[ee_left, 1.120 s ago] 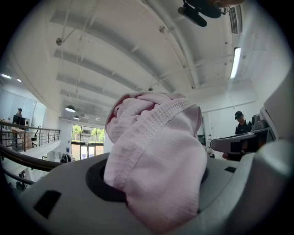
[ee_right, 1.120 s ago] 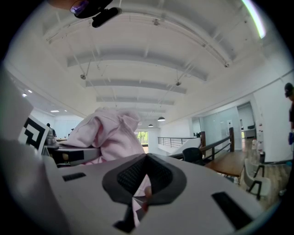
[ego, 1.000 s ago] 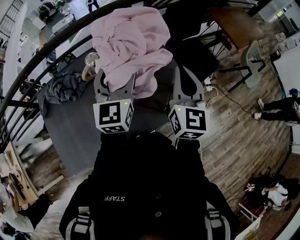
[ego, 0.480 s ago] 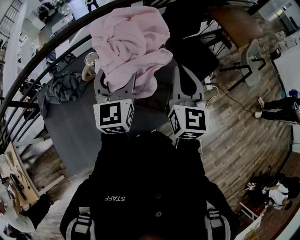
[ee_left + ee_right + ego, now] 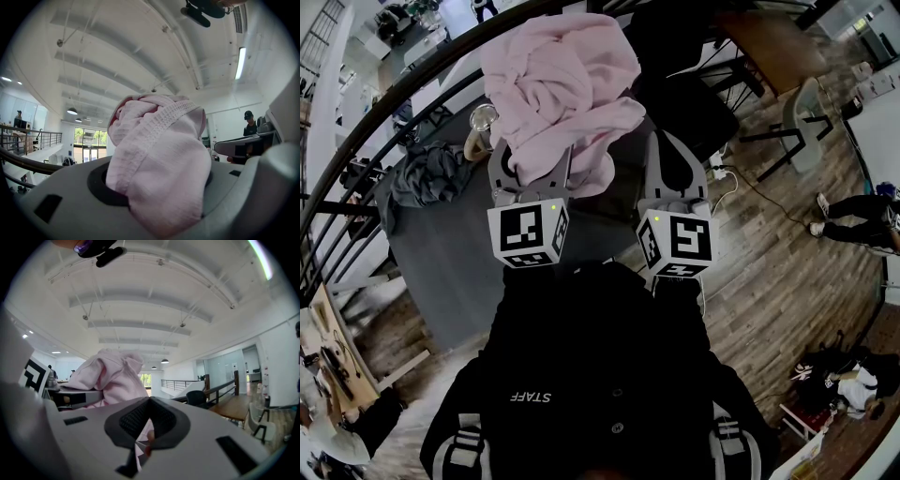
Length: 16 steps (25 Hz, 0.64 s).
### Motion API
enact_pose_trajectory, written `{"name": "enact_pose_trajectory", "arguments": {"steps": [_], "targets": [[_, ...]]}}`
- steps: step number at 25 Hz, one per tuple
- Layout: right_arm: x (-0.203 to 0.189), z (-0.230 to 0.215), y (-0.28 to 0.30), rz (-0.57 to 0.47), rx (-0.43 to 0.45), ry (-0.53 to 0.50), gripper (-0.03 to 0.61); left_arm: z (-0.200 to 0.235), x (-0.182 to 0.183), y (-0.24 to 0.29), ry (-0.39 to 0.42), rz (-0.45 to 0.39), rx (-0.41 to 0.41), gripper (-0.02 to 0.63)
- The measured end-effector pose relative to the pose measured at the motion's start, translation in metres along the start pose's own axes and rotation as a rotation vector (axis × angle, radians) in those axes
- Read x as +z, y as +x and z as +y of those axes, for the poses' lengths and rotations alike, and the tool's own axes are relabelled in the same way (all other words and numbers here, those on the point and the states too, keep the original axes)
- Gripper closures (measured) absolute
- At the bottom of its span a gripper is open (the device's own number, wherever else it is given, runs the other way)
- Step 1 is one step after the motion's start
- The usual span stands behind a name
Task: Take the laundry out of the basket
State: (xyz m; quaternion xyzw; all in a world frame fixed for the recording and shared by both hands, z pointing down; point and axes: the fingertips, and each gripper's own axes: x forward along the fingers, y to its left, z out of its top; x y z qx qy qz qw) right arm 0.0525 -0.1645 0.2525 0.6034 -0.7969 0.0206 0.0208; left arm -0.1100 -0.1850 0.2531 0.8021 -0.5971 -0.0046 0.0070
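L gripper (image 5: 532, 161) is clamped on pink garment (image 5: 558, 84), jaws approx. half spread round a thick fold. Garment is held up high, bulk draped over the jaws. R gripper (image 5: 670, 141) is seen just beside it, jaws pressed together at tips, nothing pinched.

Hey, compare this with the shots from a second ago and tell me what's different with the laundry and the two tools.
Nothing visibly changed. The left hand-held gripper stays clamped on the pink garment, held up in the same spot, and the right hand-held gripper sits beside it as before.
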Motion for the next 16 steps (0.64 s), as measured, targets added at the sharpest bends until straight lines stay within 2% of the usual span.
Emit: {"name": "enact_pose_trajectory", "arguments": {"steps": [16], "targets": [[-0.0041,0.0005,0.0013,0.006,0.006,0.008,0.566,0.0025,-0.0049,0.0014,-0.005,0.013,0.004,0.33]]}}
